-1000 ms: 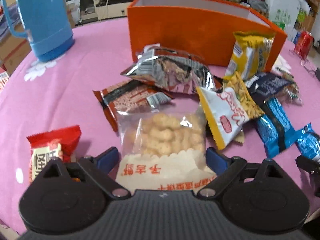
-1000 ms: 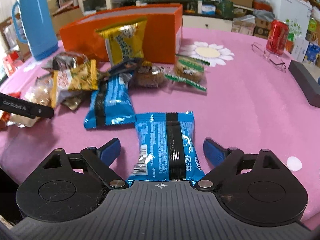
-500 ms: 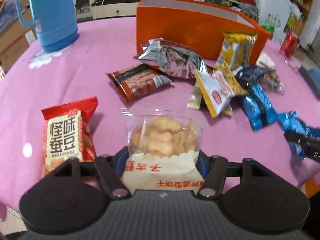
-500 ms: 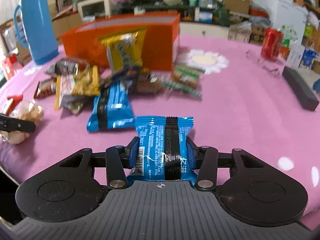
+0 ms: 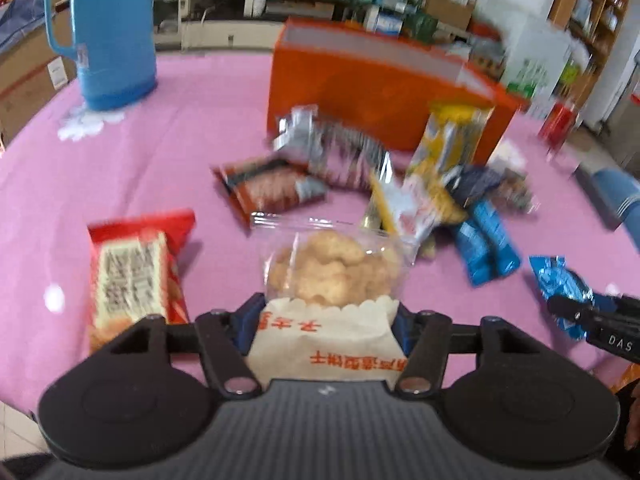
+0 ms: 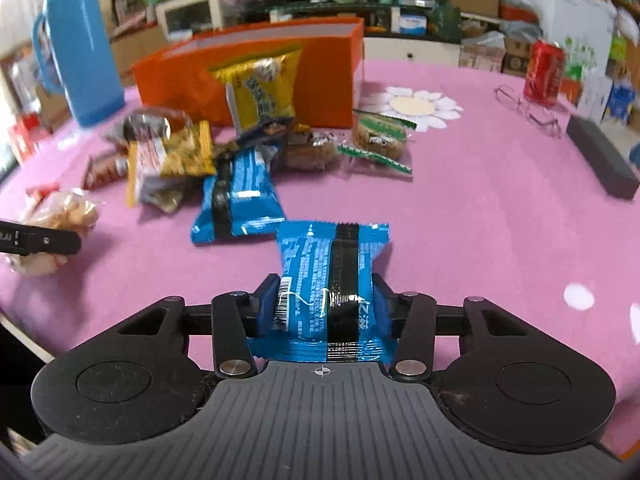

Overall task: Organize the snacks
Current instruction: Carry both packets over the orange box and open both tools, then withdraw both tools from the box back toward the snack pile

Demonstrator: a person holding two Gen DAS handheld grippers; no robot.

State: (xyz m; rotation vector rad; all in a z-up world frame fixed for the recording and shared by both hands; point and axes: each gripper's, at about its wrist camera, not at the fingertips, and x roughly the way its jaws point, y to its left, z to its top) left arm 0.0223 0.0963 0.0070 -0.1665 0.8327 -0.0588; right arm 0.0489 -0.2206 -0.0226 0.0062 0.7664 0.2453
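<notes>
So the right gripper (image 6: 323,303) is closing its jaws on a blue snack pack (image 6: 329,280), pads squeezing both sides. A second blue pack (image 6: 237,200) lies just beyond it on the pink tablecloth (image 6: 480,216). The messy snack pile sits against the orange box (image 6: 256,80) toward the far edge, blue thermos (image 6: 80,60) far left, red can (image 6: 545,72) far right.

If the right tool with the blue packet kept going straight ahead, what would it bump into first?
Probably the other blue-and-black snack packet lying just ahead and a little left. The right tool, its jaws closing on the blue foil snack packet, points down at the pink tablecloth, so it might touch cloth first; depth is unclear.
</notes>
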